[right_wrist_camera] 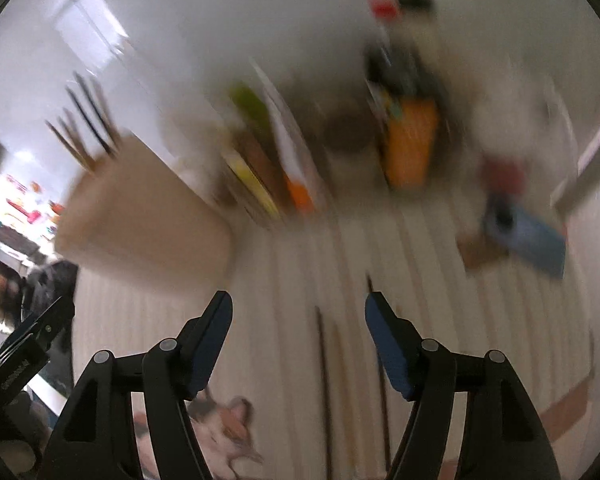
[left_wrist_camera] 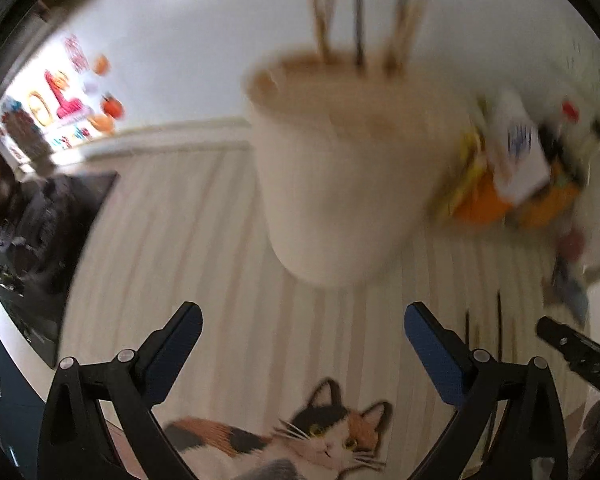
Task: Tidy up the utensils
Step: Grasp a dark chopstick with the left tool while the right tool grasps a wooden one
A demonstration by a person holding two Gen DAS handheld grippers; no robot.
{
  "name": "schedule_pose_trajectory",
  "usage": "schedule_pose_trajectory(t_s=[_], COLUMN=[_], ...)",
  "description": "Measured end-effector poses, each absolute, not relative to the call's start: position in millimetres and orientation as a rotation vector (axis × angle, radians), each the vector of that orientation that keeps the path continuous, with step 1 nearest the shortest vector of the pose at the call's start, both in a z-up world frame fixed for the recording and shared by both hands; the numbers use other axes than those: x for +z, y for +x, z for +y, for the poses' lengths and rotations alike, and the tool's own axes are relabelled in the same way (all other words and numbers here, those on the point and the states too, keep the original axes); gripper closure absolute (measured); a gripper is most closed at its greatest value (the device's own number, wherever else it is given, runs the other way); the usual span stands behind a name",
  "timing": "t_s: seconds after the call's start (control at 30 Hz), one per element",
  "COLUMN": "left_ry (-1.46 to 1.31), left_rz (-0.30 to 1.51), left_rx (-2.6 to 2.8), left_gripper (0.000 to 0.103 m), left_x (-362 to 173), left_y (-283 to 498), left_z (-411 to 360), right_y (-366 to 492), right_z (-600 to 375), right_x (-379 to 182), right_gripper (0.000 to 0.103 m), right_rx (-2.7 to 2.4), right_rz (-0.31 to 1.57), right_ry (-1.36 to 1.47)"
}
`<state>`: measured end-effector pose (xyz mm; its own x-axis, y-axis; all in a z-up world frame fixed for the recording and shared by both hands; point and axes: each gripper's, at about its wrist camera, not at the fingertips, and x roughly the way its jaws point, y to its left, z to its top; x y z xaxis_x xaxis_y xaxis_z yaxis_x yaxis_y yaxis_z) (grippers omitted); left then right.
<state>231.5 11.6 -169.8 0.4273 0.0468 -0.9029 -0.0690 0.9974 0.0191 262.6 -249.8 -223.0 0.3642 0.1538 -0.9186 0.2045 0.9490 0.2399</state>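
A cream utensil holder (left_wrist_camera: 340, 184) stands on the striped mat, with several chopsticks (left_wrist_camera: 358, 28) sticking up from it. My left gripper (left_wrist_camera: 304, 320) is open and empty, just in front of the holder. In the right wrist view the holder (right_wrist_camera: 144, 220) is at the left. Loose dark chopsticks (right_wrist_camera: 324, 368) lie on the mat between and ahead of the fingers of my right gripper (right_wrist_camera: 299, 312), which is open and empty. The same loose chopsticks (left_wrist_camera: 498, 328) show at the right of the left wrist view. Both views are blurred.
The striped placemat (left_wrist_camera: 228, 240) has a calico cat print (left_wrist_camera: 328, 432). Orange packets and clutter (left_wrist_camera: 512, 168) lie right of the holder. A blue object (right_wrist_camera: 536, 236) lies at the right. The other gripper (left_wrist_camera: 580, 352) shows at the edge.
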Motion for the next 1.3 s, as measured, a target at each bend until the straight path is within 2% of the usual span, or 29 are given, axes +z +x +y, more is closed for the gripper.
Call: schedule_pose_trajectory(t_s=[0.03, 0.13, 0.37, 0.43, 0.53, 0.7, 0.8, 0.87, 1.1, 1.13, 1.17, 1.3], left_ry=[-0.011, 0.039, 0.099, 0.109, 0.129, 0.138, 0.105, 0.091, 0.161, 0.172, 0.188, 0.234], left_rz=[1.144, 1.203, 1.293, 1.305, 1.323, 1.355, 1.399, 1.422, 1.389, 1.38, 1.377, 1.378], left_rx=[0.068, 0.056, 0.033, 0.023, -0.01, -0.094, -0.148, -0.182, -0.202, -0.212, -0.224, -0.21], left_gripper=[0.0, 0.0, 0.0, 0.0, 0.0, 0.0, 0.004, 0.019, 0.057, 0.074, 0.094, 0.098], left_x=[-177, -203, -237, -241, -247, -260, -272, -280, -288, -286, -285, -285], left_y=[230, 225, 217, 216, 214, 215, 219, 222, 226, 225, 225, 223], left_z=[7, -10, -28, -34, -51, -94, -118, -133, -168, -171, -174, -170], right_y=[260, 250, 235, 230, 223, 214, 206, 199, 183, 185, 185, 189], right_z=[-253, -263, -254, -252, -256, -282, -297, -301, -320, -324, -326, -318], right_x=[-233, -279, -339, -346, -351, -357, -361, -363, -374, -373, -374, -368], right_gripper=[0.046, 0.057, 0.064, 0.08, 0.097, 0.097, 0.097, 0.097, 0.096, 0.096, 0.096, 0.096], right_rx=[-0.039, -0.052, -0.012, -0.028, -0.044, -0.072, -0.07, -0.074, -0.102, -0.104, -0.107, -0.118], right_rz=[1.231, 1.333, 1.461, 1.461, 1.464, 1.473, 1.472, 1.472, 1.463, 1.463, 1.463, 1.465], right_ry=[0.341, 0.366, 0.325, 0.281, 0.268, 0.327, 0.357, 0.36, 0.409, 0.412, 0.415, 0.417])
